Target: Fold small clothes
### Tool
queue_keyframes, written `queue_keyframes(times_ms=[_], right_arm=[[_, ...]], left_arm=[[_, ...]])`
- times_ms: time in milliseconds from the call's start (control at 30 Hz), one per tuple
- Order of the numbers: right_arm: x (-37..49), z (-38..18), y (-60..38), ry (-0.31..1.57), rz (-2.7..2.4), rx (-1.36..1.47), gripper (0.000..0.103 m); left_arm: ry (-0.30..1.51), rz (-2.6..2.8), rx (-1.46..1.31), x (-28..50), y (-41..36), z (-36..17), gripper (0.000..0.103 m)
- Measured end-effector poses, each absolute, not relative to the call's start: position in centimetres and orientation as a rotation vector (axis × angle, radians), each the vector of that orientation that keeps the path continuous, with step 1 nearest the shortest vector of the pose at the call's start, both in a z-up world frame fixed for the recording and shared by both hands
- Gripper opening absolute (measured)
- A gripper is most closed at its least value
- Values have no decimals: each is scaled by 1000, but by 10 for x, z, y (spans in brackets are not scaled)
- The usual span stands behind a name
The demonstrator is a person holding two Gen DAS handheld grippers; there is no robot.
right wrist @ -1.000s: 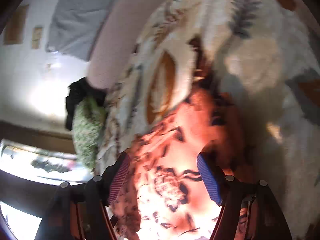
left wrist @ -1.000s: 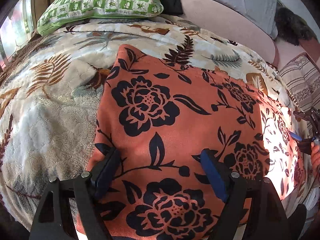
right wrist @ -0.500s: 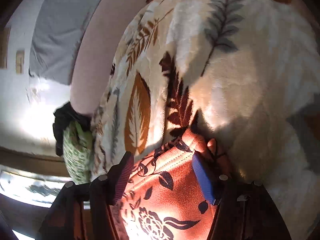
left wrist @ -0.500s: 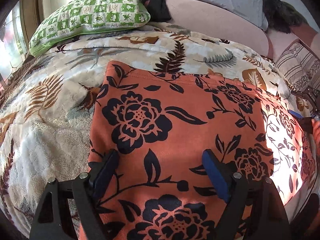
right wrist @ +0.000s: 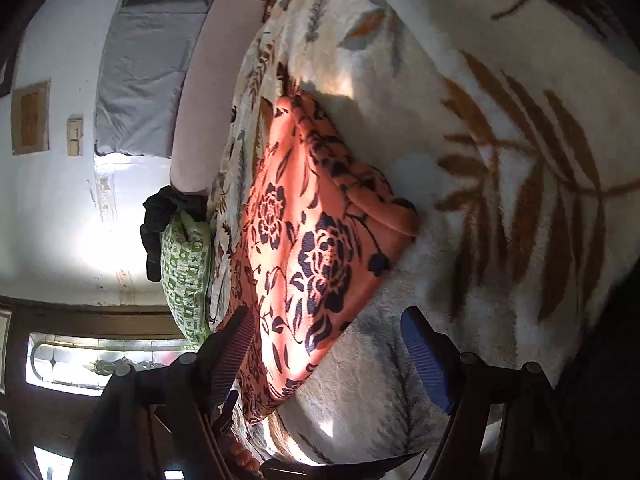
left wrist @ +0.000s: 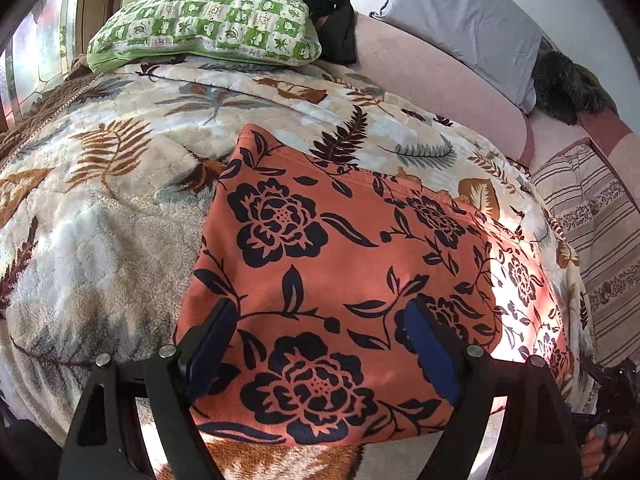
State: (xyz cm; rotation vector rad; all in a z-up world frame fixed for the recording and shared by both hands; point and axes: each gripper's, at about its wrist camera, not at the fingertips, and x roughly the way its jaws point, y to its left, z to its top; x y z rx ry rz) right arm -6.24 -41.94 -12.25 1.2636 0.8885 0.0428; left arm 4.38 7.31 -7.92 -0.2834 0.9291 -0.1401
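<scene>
An orange garment with black flowers (left wrist: 340, 248) lies spread flat on a leaf-patterned fleece blanket (left wrist: 100, 208). My left gripper (left wrist: 320, 340) is open and empty, its fingers held over the garment's near part. In the right wrist view the same garment (right wrist: 312, 240) lies rotated, with a bunched corner toward the right. My right gripper (right wrist: 328, 352) is open and empty, drawn back from the garment's near edge, with the blanket (right wrist: 500, 160) under it.
A green checked pillow (left wrist: 208, 28) and a black garment (left wrist: 320, 4) lie at the bed's far end. A grey pillow (left wrist: 472, 28) leans on a pink bolster (left wrist: 432, 80). Striped bedding (left wrist: 592, 216) lies at the right. A window (right wrist: 100, 360) is beyond the bed.
My right gripper has let go of the garment's corner and pulled back from it. My left gripper has drawn back and risen a little, still open over the garment.
</scene>
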Motion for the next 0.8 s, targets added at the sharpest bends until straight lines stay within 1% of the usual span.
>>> queue_keyframes(times_ms=[133, 167, 200, 267, 300, 333, 433, 467, 500, 533, 567, 600, 633, 667, 700, 733, 767, 800], right_arm=[[-50, -135, -431, 805, -12, 1362, 78], [-43, -136, -431, 798, -1, 1356, 77], [-35, -139, -431, 806, -9, 1334, 72], [-26, -149, -434, 842, -40, 1344, 18], [-25, -152, -435, 849, -39, 1355, 7], [-27, -145, -432, 838, -47, 1332, 7], [-39, -106, -419, 794, -40, 1126, 7], [-41, -108, -418, 817, -60, 1087, 7], [-39, -118, -418, 876, -98, 1052, 11], [-38, -135, -421, 939, -102, 1072, 13], [-43, -142, -427, 904, -72, 1152, 13], [-46, -139, -432, 897, -66, 1171, 17], [-48, -128, -435, 887, -71, 1131, 25], [-50, -115, -438, 862, -78, 1084, 31], [-50, -103, -442, 840, -68, 1055, 53], [-46, -93, -446, 818, -40, 1043, 84], [-38, -85, -450, 794, -7, 1031, 89], [-27, -77, -455, 778, 26, 1007, 89]], left_arm=[[907, -141, -285, 32, 74, -71, 86], [911, -137, -288, 31, 75, -71, 86], [921, -136, -292, 30, 75, -73, 86], [950, -132, -294, 29, 75, -77, 86], [953, -129, -291, 27, 75, -77, 86], [944, -128, -285, 24, 75, -75, 86], [895, -116, -258, 21, 76, -65, 86], [896, -116, -258, 24, 75, -66, 86], [913, -118, -259, 29, 73, -68, 86], [937, -121, -255, 34, 69, -71, 86], [949, -129, -248, 38, 67, -73, 86], [939, -136, -239, 40, 64, -71, 86], [919, -137, -229, 41, 62, -69, 86], [900, -140, -221, 42, 59, -68, 86], [893, -146, -213, 45, 57, -68, 86], [901, -150, -204, 50, 54, -72, 86], [920, -149, -194, 55, 51, -78, 86], [940, -146, -189, 60, 49, -86, 86]])
